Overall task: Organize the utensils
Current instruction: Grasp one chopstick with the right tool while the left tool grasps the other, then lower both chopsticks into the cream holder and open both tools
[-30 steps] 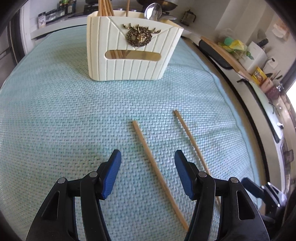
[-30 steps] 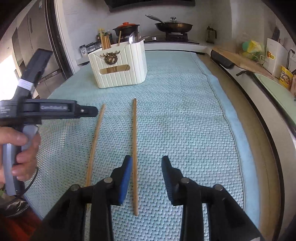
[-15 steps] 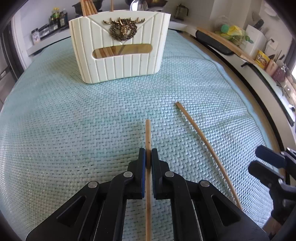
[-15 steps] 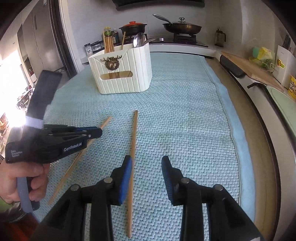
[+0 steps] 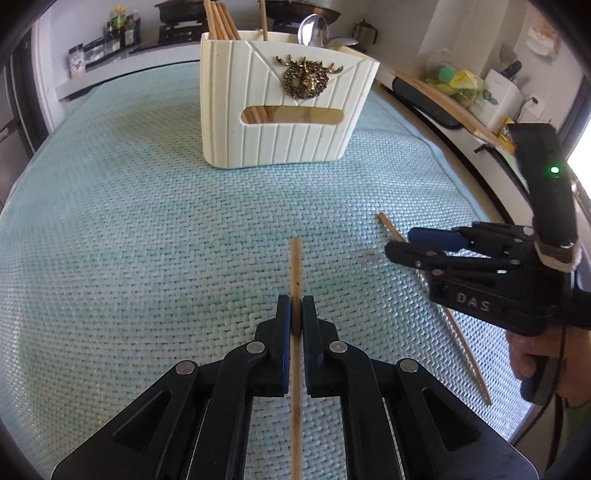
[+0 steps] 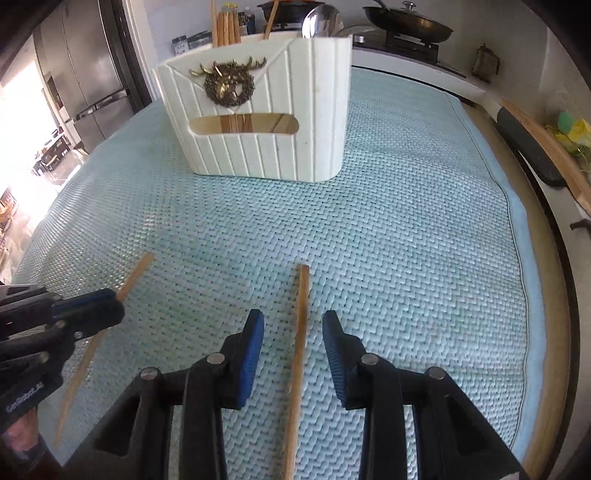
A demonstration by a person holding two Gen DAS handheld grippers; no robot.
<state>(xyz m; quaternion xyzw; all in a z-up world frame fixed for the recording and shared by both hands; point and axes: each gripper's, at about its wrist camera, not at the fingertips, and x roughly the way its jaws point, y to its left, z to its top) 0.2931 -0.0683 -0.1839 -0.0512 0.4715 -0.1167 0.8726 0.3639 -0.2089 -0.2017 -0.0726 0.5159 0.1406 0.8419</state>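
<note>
1. Left wrist view: left gripper [image 5: 296, 317] low over woven pale-green mat [image 5: 147, 258] on table, blue-padded fingers [image 5: 283, 325] pinching thin wooden chopstick [image 5: 296, 266] near its far third; stick runs straight between the pads, far tip pointing toward the holder, near end passing back under the gripper body.
2. Same view, right side: right gripper [image 5: 400, 243] seen from the side, black frame with blue pad, held by a hand [image 5: 535, 354] at the handle; green light lit on its upper housing.
3. Second thin wooden chopstick [image 5: 465, 347] lying flat on the mat, slanting under the right gripper, its far tip just beyond the finger ends.
4. Right wrist view: right gripper [image 6: 293, 328] fingers [image 6: 255, 343] spread partway, straddling the second chopstick [image 6: 300, 332]; gaps visible on both sides, pads not pressing it. Stick flat on the mat, far tip a little ahead of the fingertips.
5. Same view, left edge: left gripper [image 6: 107, 310] clamped on the first chopstick [image 6: 135, 275], which slants from upper right to lower left.
6. Cream ribbed utensil holder [image 5: 280, 122] with brass deer-head emblem [image 5: 306, 79] and oval slot, upright at far end of mat, well apart from both sticks. Several wooden chopsticks [image 5: 221, 22] standing in its left compartment, a metal spoon [image 5: 313, 27] in the right.
</note>
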